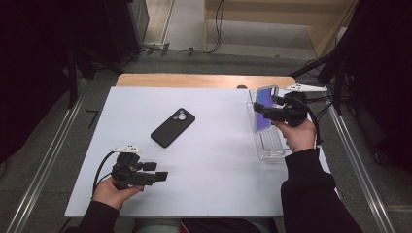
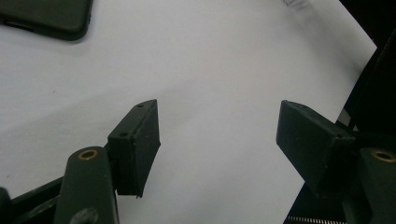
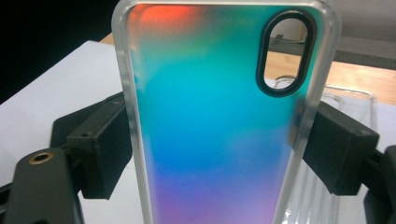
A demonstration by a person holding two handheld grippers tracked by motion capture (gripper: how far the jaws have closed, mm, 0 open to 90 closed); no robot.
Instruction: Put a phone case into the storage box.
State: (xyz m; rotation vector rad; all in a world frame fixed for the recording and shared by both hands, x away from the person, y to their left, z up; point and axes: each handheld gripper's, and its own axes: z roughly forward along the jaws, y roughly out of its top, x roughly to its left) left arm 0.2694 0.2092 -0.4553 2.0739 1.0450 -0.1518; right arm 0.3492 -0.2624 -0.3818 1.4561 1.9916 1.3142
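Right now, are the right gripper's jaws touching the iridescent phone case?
Touching. The right gripper view shows the right gripper with both black jaws pressed against the long edges of the iridescent phone case, no gap either side.

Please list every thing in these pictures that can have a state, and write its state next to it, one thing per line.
left gripper: open, empty, low over the white table.
right gripper: shut on the iridescent phone case.
iridescent phone case: upright, lifted, clamped at its two long edges, above the clear tray.
clear tray: on the table's right side, holding at least one more clear case.
black phone case: lying flat, camera side up, untouched.
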